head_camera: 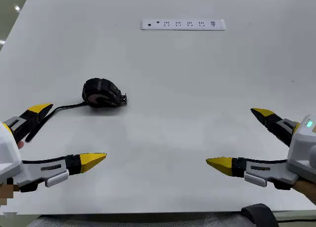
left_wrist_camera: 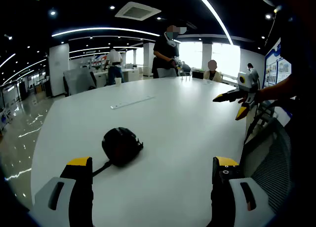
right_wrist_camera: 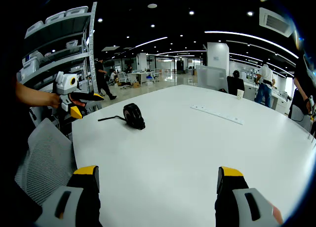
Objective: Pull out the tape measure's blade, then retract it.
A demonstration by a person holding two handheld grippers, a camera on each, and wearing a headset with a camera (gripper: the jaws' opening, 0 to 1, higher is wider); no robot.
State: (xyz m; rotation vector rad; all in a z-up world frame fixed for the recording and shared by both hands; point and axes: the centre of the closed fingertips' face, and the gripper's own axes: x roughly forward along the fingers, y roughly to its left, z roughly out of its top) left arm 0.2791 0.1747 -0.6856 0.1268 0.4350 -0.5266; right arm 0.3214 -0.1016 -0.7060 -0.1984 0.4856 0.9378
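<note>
Tape measure (head_camera: 102, 93) in a rounded black case lies ahead of the open, empty left gripper (head_camera: 76, 132), blade mouth facing the farther, likewise open right gripper (head_camera: 229, 135).

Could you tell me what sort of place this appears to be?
Most likely an open-plan office or lab. A big white table carries a power strip, people stand behind it under long ceiling lights, and storage shelves line one side.
</note>
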